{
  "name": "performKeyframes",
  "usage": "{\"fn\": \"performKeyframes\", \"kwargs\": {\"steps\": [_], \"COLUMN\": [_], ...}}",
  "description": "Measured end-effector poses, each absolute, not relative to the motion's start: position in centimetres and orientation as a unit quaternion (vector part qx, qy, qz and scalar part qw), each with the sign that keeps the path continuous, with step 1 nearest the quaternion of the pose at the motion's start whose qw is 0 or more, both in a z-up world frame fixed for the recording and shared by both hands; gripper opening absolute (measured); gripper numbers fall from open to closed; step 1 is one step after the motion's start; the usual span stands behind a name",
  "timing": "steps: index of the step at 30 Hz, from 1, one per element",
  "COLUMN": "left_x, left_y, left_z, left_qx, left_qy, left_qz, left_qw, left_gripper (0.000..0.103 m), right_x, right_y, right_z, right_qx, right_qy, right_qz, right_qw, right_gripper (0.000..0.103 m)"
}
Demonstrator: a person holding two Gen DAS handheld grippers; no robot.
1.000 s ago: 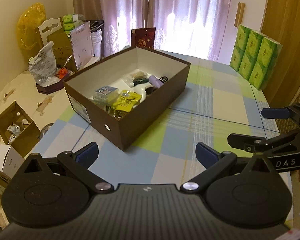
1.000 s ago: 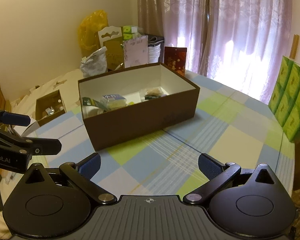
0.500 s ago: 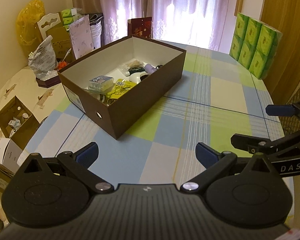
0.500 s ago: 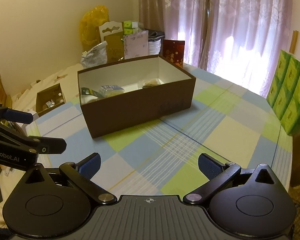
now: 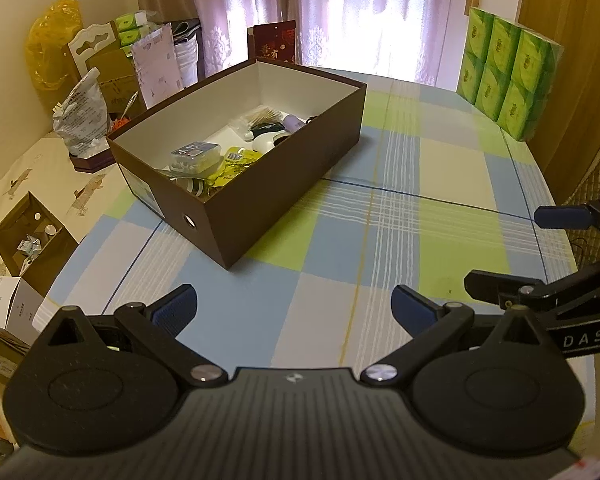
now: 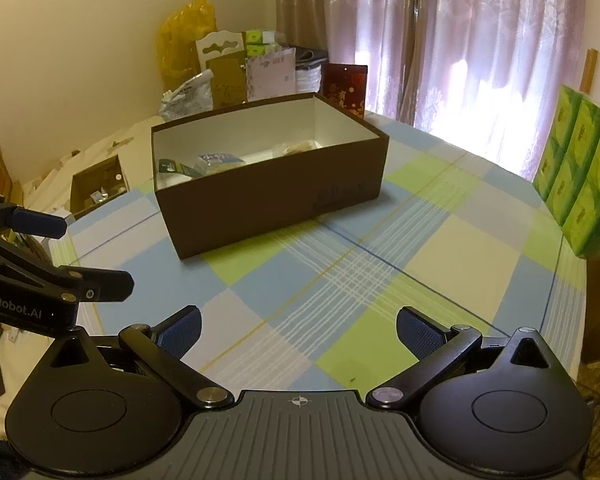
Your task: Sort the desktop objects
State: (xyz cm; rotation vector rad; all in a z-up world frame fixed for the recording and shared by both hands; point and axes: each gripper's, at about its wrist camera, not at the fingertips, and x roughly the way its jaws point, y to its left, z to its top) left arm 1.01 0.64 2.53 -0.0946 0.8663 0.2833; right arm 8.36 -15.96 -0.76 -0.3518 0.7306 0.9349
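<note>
Two hand-held grippers hover with jaws spread wide and holding nothing over the near edge of a worktop covered in a blue, green and cream checked cloth. The left gripper sits over the near-left part of the cloth, its blue-padded fingertips well apart; the right gripper hangs beside it toward the near-right edge, likewise released. Each shows at the margin of the other's view: the right gripper at the right side of the left wrist view, the left gripper at the left side of the right wrist view.

A dark brown cardboard box with a white interior stands lidless toward the far-left part of the worktop, set at an angle to its edges and well apart from both grippers. Inside lie the sorted items: a clear plastic case with a blue label, a yellow packet touching it, a small lavender bottle and a white object toward the far end. Other pieces in the box are too jumbled to identify.

A wrapped stack of green tissue packs stands at the far-right edge of the worktop. Beyond the far-left edge, a red gift bag rests before pink curtains.
</note>
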Motion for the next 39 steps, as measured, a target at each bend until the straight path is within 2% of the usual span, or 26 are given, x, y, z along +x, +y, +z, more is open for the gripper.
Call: {"fn": "performKeyframes", "kwargs": {"steps": [39], "left_x": [1.9], "left_y": [0.7], "left_z": [0.6], "left_qx": [-0.043], "left_qy": [0.432], "left_qz": [0.142], "left_qw": [0.89], "left_gripper": [0.102], "right_x": [8.8], "right_y": [-15.7], "right_z": [-2.3], "right_qx": [-0.171], "right_qy": [0.362], "right_qz": [0.429], "right_qw": [0.81], "right_gripper": [0.101]}}
